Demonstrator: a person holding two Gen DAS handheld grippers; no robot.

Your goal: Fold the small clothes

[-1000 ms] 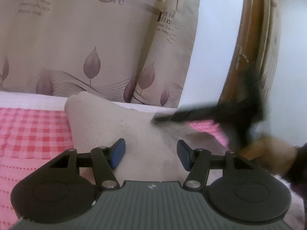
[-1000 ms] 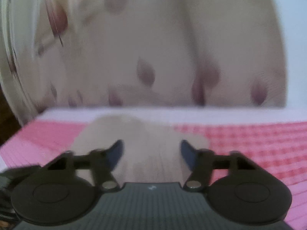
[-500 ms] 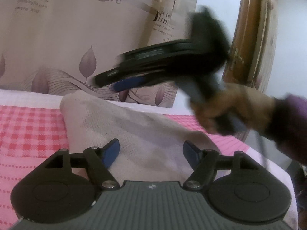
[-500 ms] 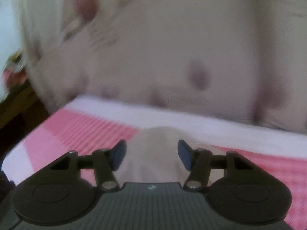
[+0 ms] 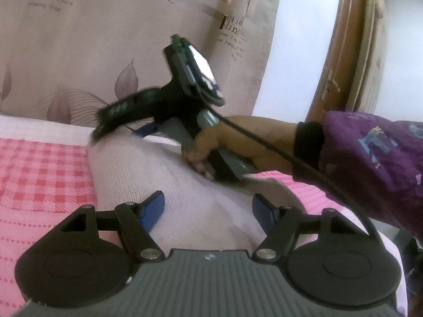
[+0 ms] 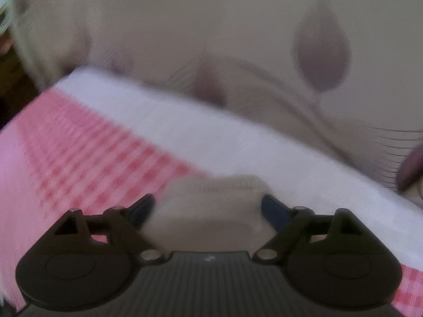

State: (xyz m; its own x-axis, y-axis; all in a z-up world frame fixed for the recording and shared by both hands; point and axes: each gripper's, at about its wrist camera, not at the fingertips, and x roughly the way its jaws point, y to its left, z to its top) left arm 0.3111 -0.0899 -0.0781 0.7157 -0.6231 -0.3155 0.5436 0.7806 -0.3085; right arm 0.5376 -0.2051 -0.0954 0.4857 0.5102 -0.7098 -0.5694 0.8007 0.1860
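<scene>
Two handheld grippers over a beige knit garment (image 5: 158,174) on a pink checked cloth (image 5: 39,179).

Lower centre, the left gripper (image 5: 208,208) gapes wide, empty. The right gripper (image 6: 207,206), blurred, is opening, seemingly gripping nothing.

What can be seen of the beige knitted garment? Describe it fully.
The beige knitted garment is pale, soft and fine-ribbed, lying flattened and folded on the pink checked cloth, one rounded end toward the curtain. The left gripper is open over its near part, pads clear of it. The right gripper, jaws opening, straddles the far end; contact there is blurred.
</scene>
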